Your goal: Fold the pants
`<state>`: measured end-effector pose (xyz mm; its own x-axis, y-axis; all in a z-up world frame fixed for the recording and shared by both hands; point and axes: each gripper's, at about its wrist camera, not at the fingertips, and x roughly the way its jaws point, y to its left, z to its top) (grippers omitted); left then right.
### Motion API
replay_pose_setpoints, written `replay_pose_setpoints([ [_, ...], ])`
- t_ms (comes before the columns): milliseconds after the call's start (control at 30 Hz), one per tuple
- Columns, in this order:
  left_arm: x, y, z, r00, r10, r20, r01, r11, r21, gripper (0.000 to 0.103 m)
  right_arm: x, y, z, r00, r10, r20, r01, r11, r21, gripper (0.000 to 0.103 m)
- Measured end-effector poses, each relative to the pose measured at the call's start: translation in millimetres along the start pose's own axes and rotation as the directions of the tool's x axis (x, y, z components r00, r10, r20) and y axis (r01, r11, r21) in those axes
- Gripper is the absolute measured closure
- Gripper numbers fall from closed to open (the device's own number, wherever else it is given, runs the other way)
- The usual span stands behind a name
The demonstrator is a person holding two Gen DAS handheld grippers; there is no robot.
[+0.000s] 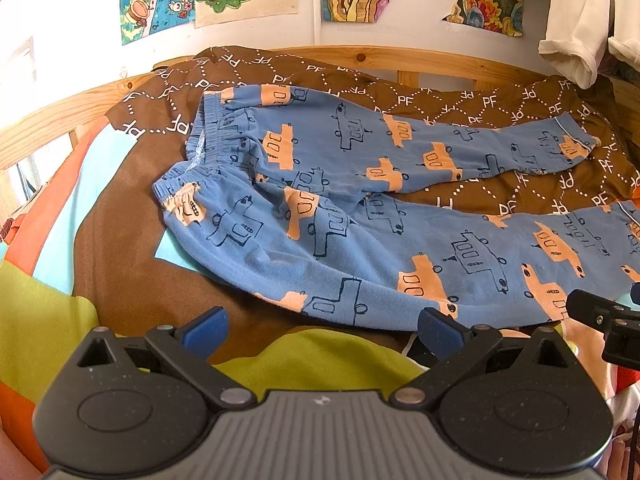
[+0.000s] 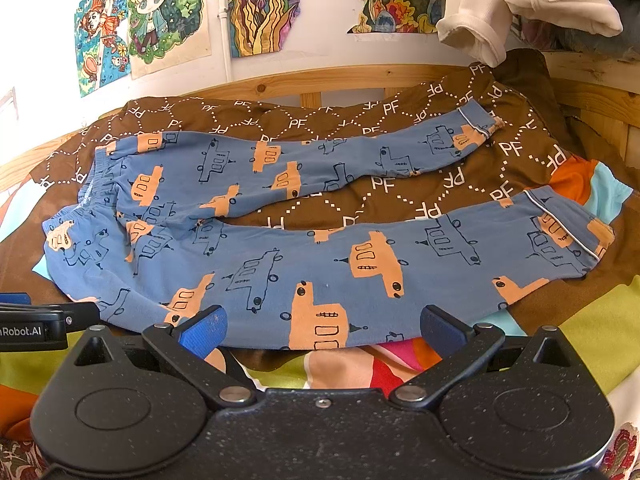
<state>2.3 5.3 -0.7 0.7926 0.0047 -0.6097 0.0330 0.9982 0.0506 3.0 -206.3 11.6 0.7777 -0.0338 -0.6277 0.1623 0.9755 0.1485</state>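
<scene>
While the pants point(image 1: 360, 216) lie spread flat on the bed, both legs run apart toward the right, the waistband point(image 1: 200, 152) at the left. They rest on a brown blanket point(image 1: 500, 184) printed with "PF", which lies over a bright quilt point(image 1: 48, 300). A wooden frame point(image 1: 360, 58) rims the bed, and the pants lie wholly inside it. The left gripper point(image 1: 322, 330) hovers near the lower leg's edge, jaws released and wide, holding nothing. The right gripper point(image 2: 322, 330) hangs over the same leg's near hem, jaws likewise spread and empty. Drawings point(image 2: 168, 12) hang on the wall behind, and a cream garment point(image 2: 480, 20) hangs at the upper right.
</scene>
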Motion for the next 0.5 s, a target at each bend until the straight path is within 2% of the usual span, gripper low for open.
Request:
replay_pose_setpoints([
  [500,3.0,0.6,-4.0,1.0,0.001,-0.013,-0.001,1.0,-0.001,0.0,2.0,1.2,-1.5,1.0,-0.016,-0.005,0.016,1.0,-0.018,0.001],
])
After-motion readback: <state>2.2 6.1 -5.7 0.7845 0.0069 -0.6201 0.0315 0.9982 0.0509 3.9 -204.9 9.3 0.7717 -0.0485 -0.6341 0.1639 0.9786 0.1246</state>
